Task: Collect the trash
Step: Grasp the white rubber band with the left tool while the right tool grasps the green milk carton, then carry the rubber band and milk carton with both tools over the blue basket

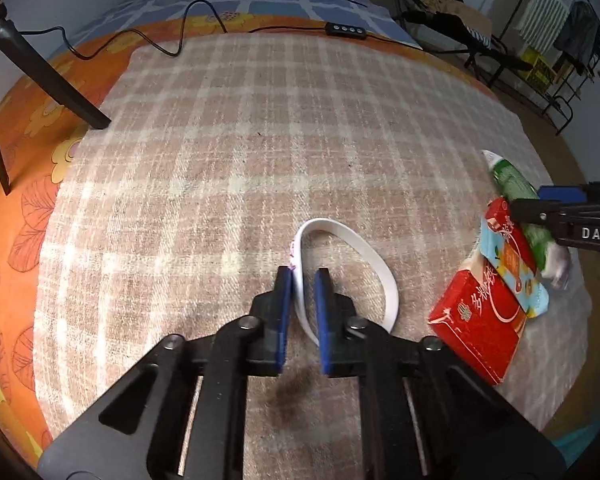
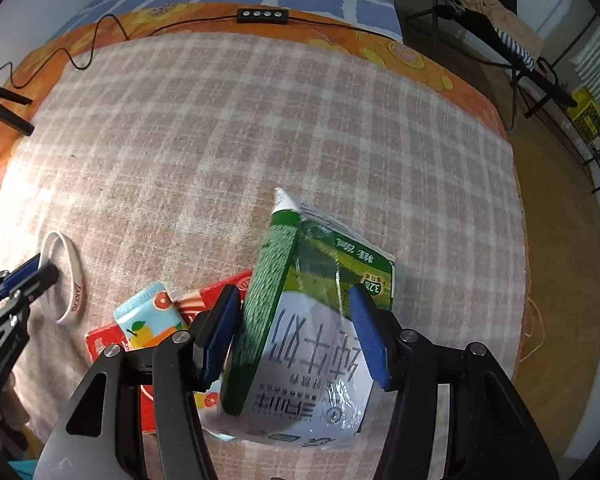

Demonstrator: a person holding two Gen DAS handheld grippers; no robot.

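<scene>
While two pieces of trash are being gripped on the blanket [image 1: 240, 152], both holds are looking fragile.
The white band [image 1: 364, 248], a thin, smooth, floppy loop lying flat on the coarse checked weave, is being pinched on one strand by the left gripper [image 1: 303, 276], whose jaws are nearly together; it could slither out. The glossy green-and-white carton [image 2: 312, 320], boxy and partly crushed, is being clamped across its sides by the right gripper [image 2: 292, 300] and may buckle or twist free.

Wristband [image 1: 380, 276] on the blanket [image 1: 220, 160], cartons [image 1: 480, 320] to its right, cable [image 1: 140, 36] behind.
</scene>
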